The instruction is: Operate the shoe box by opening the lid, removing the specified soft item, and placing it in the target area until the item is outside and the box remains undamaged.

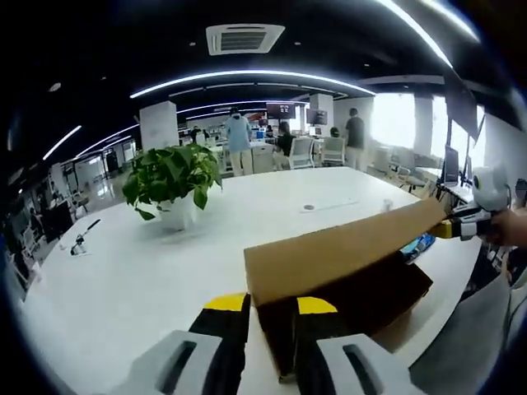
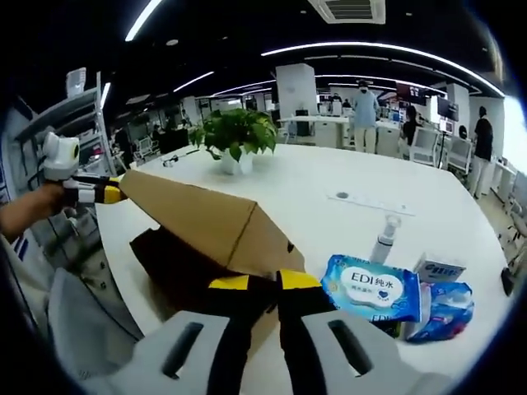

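Observation:
A brown cardboard shoe box stands on the white table (image 1: 148, 271), its lid (image 1: 346, 251) raised and tilted over the dark box body (image 1: 370, 300). My left gripper (image 1: 272, 306) is shut on the lid's near corner. The right gripper (image 1: 463, 224) pinches the lid's far end in the left gripper view. In the right gripper view the lid (image 2: 198, 214) slopes up from my right gripper (image 2: 263, 284), which is shut on its corner, to the left gripper (image 2: 97, 192) at the other end. The box body (image 2: 177, 263) is dark inside; its contents are hidden.
A blue wet-wipe pack (image 2: 372, 288), a second blue pack (image 2: 440, 309), a small white carton (image 2: 440, 267) and a spray bottle (image 2: 384, 239) lie right of the box. A potted plant (image 1: 173, 181) (image 2: 237, 136) stands farther back. People stand at desks behind.

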Tool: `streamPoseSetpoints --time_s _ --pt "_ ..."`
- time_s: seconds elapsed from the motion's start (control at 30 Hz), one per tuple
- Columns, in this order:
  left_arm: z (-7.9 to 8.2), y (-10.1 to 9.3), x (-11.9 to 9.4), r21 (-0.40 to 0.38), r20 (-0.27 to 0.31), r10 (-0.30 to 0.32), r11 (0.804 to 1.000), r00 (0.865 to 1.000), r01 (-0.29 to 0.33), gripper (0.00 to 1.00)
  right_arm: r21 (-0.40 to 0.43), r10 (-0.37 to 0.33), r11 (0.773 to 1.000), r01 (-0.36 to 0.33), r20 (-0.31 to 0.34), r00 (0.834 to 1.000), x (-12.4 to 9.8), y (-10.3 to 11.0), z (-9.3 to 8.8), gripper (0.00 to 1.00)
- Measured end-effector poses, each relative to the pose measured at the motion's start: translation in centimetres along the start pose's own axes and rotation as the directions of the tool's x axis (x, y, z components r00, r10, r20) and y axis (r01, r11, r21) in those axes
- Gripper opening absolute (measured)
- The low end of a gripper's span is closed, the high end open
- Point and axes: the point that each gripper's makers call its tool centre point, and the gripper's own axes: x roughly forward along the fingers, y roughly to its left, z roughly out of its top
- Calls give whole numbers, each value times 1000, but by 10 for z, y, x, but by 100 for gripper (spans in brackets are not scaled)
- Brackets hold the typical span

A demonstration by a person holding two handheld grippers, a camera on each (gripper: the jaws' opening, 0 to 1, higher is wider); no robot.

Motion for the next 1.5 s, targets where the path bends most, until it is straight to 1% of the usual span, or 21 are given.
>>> streamPoseSetpoints --time_s 0.03,0.17,0.3,0.43,0.53,0.7,0.8,0.93,1.03,1.13,1.27,1.5 --pt "-1 -1 0 9 -2 -2 1000 1000 2 20 -20 6 1000 -6 2 1000 0 2 0 11" --pt "-7 -2 -1 26 -10 -7 1000 1000 7 21 -47 29 998 -29 6 1000 0 6 -1 13" --pt "-12 -3 -1 22 -15 -15 1000 1000 15 22 -65 43 997 -43 0 999 1 10 -4 16" --pt "-17 -5 -1 22 -17 -21 1000 1000 22 23 -98 53 994 -53 -5 999 0 12 -8 17" --pt "-20 -6 -1 20 -24 -24 999 999 24 24 -102 60 993 -61 -13 998 0 14 -12 18" --pt "-30 -9 -1 32 -50 -32 999 998 34 24 -134 80 988 -82 -23 997 0 20 -19 23" --pt "-33 -10 -2 27 -54 -40 999 998 41 25 -158 85 983 -89 -31 996 0 22 -23 24" --pt "-41 -14 -2 32 -75 -51 998 996 54 27 -184 99 977 -106 -49 994 0 26 -31 27" --pt "-46 -17 -2 43 -90 -53 997 995 58 28 -183 108 976 -117 -57 992 0 28 -34 30" --pt "-53 -19 -2 58 -113 -56 996 992 63 29 -193 114 973 -127 -73 991 1 30 -40 31" --pt "-59 -20 -1 68 -131 -61 995 989 71 31 -208 121 968 -137 -89 989 1 33 -45 33" --pt "-71 -21 0 57 -161 -73 995 984 84 31 -230 132 961 -156 -117 984 2 37 -55 35"
